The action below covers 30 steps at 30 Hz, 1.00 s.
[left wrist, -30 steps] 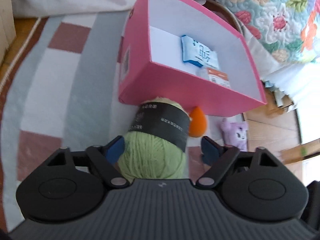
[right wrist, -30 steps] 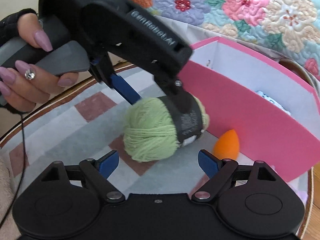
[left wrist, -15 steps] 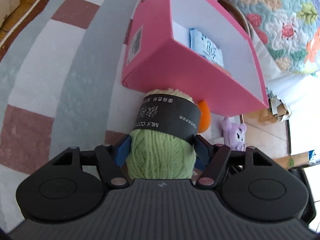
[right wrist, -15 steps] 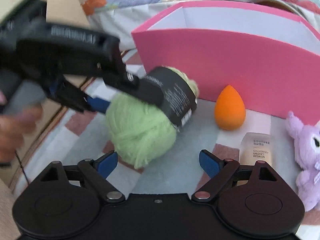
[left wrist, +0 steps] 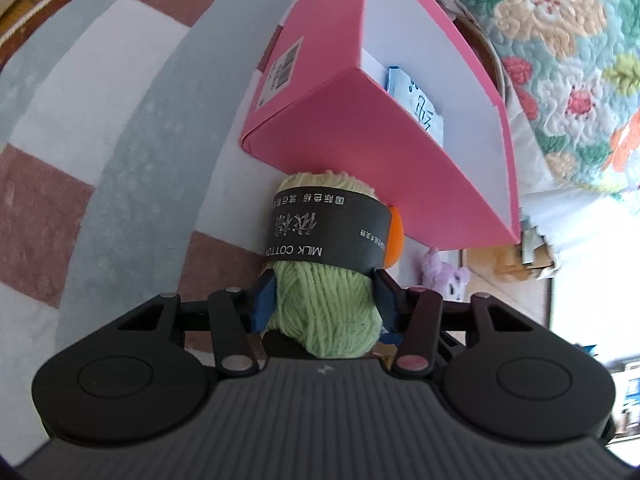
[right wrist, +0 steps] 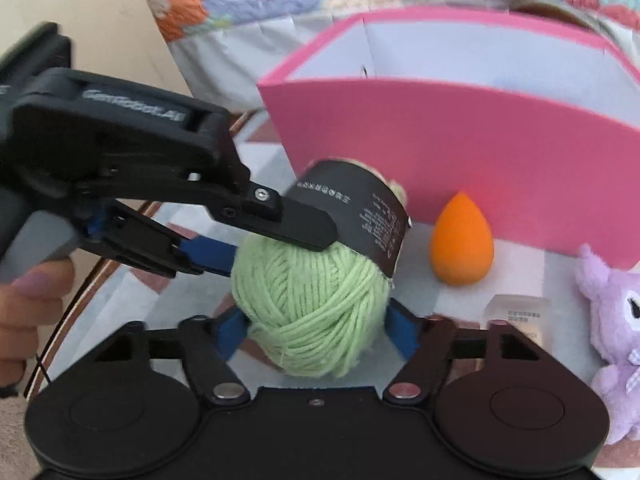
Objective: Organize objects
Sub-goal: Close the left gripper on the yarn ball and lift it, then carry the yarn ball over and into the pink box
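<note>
A green yarn ball [left wrist: 326,304] with a black paper band sits on the rug in front of the pink box [left wrist: 360,132]. My left gripper [left wrist: 324,300] is shut on the yarn ball, its blue pads pressed into both sides. In the right wrist view the yarn ball [right wrist: 316,304] fills the space between the fingers of my right gripper [right wrist: 316,330], which stand wide apart beside it. The left gripper [right wrist: 256,236] shows there, clamped on the yarn from the left. The pink box [right wrist: 480,168] stands just behind.
An orange makeup sponge [right wrist: 462,240], a small clear bottle [right wrist: 516,316] and a purple plush toy [right wrist: 612,320] lie on the checked rug [left wrist: 120,160] right of the yarn. A blue packet [left wrist: 416,108] lies inside the box. A floral quilt [left wrist: 560,40] hangs behind.
My left gripper closed on the yarn ball. My right gripper swung right, then moved in until the yarn sits between its open fingers.
</note>
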Motion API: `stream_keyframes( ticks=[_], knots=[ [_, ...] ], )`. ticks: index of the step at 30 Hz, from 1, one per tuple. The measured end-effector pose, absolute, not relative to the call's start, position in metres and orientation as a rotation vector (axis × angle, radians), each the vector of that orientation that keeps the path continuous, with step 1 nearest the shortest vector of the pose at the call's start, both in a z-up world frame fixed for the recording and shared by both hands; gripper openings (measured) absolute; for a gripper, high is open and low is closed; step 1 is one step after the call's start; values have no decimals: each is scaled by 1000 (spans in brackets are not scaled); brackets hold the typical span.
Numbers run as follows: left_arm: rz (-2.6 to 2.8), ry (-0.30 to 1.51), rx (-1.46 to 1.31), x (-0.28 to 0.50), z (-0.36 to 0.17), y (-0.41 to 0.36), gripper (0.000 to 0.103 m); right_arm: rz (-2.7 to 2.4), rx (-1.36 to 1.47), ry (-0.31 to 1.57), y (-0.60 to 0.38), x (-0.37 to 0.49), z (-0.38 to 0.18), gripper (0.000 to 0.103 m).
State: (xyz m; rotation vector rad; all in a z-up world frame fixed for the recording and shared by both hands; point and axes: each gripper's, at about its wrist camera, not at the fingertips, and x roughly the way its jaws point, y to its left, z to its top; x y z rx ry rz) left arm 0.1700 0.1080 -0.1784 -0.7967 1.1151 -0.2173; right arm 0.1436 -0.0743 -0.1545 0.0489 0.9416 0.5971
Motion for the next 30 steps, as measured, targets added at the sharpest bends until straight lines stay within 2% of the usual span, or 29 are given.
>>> stream_keyframes(
  ticks=[4, 17, 23, 30],
  knots=[
    [-170, 1088, -759, 158, -169, 98, 52, 596, 60, 939, -78, 140, -148, 65],
    [-217, 1100, -662, 102, -132, 70, 51, 640, 25, 980, -91, 91, -117, 63],
    [-258, 1132, -651, 80, -99, 59, 51, 642, -39, 1006, -97, 67, -80, 63],
    [-286, 1098, -590, 68, -51, 48, 51, 660, 43, 1003, -114, 56, -37, 63]
  ],
)
